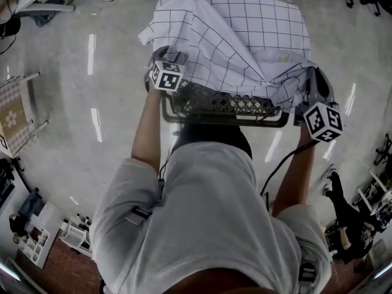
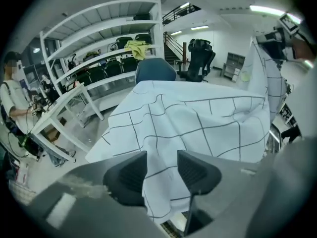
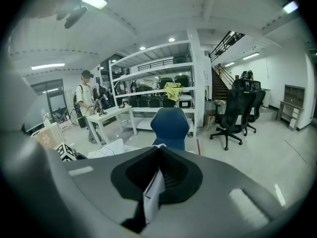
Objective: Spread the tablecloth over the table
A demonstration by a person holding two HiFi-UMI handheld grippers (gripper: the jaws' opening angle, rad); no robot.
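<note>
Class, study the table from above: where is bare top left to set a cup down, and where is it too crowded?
Bare: only the near strip of the dark lattice table top, between the left gripper and right gripper, bordered behind by the hem of the white black-gridded tablecloth. Crowded: everything beyond lies under bunched cloth, thickest at the near right corner.

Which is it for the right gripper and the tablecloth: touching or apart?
Touching. The right gripper view shows the right gripper closed on a white, grid-lined strip of the tablecloth, which is pinched between its pads.
</note>
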